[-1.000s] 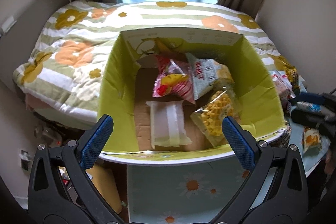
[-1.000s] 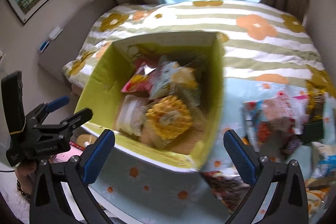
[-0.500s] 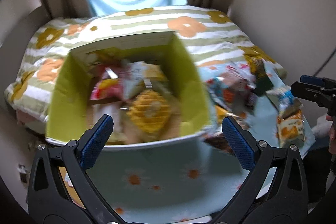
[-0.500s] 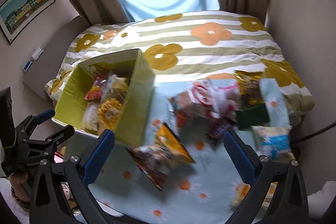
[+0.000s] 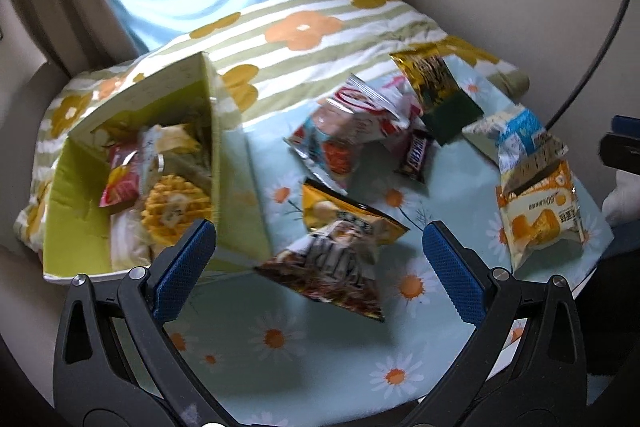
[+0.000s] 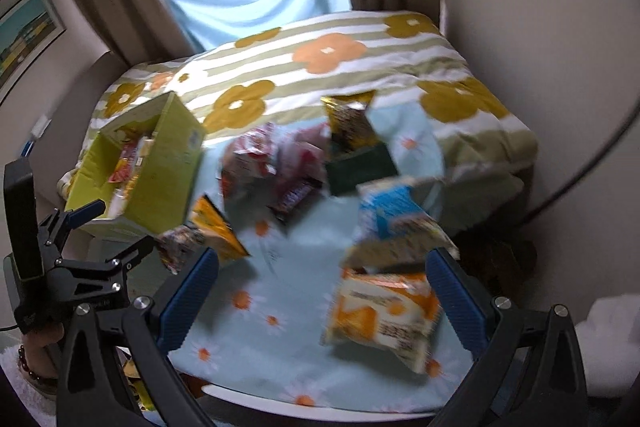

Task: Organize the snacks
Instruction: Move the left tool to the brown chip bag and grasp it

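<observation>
Snacks (image 5: pixel 340 259) loose on table — both claws (image 5: pixel 320 251) (image 6: pixel 322 279) wide, empty.

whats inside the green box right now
The green box holds a round yellow waffle snack, a red and yellow packet and a pale wrapped pack. More packets sit behind them, too blurred to name. The floor underneath is covered.

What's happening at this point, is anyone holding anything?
Nothing is held. Both the left tongs and the right tongs are open and empty above the daisy tablecloth. The green box at the left already has several snacks in it. Loose packets remain on the cloth, among them a yellow chip bag before the left tongs and an orange packet before the right.
</observation>
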### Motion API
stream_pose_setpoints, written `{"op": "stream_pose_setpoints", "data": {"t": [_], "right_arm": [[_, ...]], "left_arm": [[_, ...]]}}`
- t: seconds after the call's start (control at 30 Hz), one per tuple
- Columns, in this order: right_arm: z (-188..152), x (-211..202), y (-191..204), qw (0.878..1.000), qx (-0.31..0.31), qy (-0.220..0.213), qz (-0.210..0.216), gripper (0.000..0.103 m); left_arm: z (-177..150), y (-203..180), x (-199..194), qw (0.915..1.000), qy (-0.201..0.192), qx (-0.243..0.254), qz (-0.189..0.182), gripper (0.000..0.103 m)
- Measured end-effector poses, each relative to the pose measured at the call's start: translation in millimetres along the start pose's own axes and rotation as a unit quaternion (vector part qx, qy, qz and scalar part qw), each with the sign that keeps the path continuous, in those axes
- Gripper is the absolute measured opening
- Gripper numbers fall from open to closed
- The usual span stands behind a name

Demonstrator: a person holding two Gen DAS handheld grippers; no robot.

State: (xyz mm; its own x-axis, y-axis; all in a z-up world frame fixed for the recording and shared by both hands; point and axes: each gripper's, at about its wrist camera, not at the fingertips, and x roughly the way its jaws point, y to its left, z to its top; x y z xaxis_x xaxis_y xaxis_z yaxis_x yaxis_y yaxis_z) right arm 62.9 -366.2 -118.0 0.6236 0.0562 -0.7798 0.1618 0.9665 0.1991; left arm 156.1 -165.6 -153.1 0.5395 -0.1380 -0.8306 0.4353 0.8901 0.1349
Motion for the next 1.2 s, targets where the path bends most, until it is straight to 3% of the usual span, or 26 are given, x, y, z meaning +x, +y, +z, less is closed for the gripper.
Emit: {"op": "stream_pose_setpoints", "data": {"t": [0.2,0.33,0.57,0.9,1.2], "right_arm": [[-24.9,10.2,-32.0,0.999,0.045,0.010,-0.010,0.103],[-41.6,20.5,-42.9,0.996,0.083,0.013,-0.011,0.103],[-72.5,41.3,-49.6,0.990,0.142,0.020,-0.008,0.103],[-99.8,63.3,-44.2,0.979,0.200,0.030,-0.016,0.103],[-116.0,61.9,-52.4,0.964,0.265,0.018,-0.024,0.103]], "left_arm": [[-4.9,-26.1,25.9,0.9991,0.014,0.039,0.002,0.101],[-12.3,-39.2,39.2,0.9973,0.004,0.073,0.009,0.100],[-23.2,-51.2,61.8,0.9904,-0.009,0.130,0.047,0.098],[-32.8,-45.4,100.8,0.9888,0.040,0.138,0.039,0.084],[-40.4,-47.1,115.9,0.9817,0.047,0.178,0.049,0.082]]}}
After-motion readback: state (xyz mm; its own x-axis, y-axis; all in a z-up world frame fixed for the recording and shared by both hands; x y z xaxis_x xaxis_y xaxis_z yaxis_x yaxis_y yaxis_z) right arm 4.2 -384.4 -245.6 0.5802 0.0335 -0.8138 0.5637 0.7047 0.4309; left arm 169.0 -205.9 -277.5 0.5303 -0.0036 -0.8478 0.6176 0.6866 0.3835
